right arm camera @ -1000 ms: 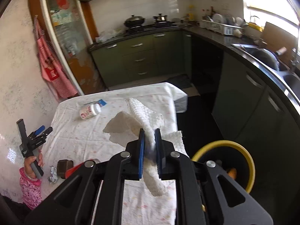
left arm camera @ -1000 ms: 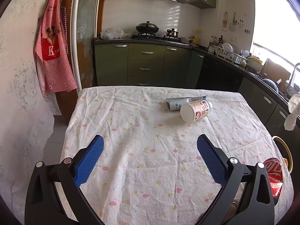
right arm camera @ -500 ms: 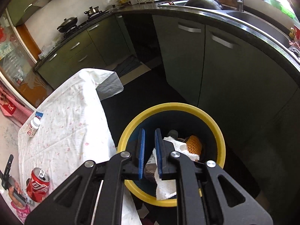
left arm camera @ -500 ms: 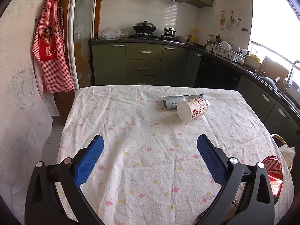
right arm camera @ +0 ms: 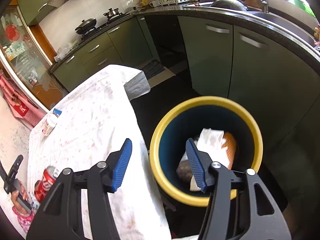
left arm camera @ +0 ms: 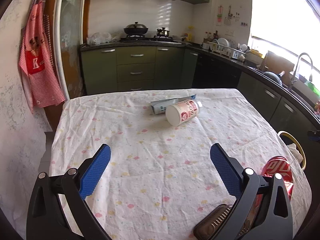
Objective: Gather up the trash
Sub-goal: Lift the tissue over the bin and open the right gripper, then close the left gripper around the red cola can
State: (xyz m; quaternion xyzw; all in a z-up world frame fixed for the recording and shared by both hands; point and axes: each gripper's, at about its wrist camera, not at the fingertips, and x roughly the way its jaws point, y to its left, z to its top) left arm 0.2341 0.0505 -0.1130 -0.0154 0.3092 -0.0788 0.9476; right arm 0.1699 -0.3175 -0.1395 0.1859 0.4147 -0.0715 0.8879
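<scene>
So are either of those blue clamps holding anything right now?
No. The right gripper has just opened, empty, above the bin; the left gripper stands open, empty.

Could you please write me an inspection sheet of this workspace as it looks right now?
Surface: table under a white floral cloth, wrinkled.
Job's things: white bottle lying on its side against a blue-grey packet; red can near the table's corner; yellow-rimmed bin on the floor beside the table, with a white paper towel and other rubbish inside.
Clutter: brown ridged object at the near edge, unidentifiable.
Grippers: left gripper open over the cloth, empty; right gripper over the bin's rim, its jaws just opened, nothing between them.
Cables: nothing seen.
Surroundings: green cabinets, stove with pots, red apron, sink.
</scene>
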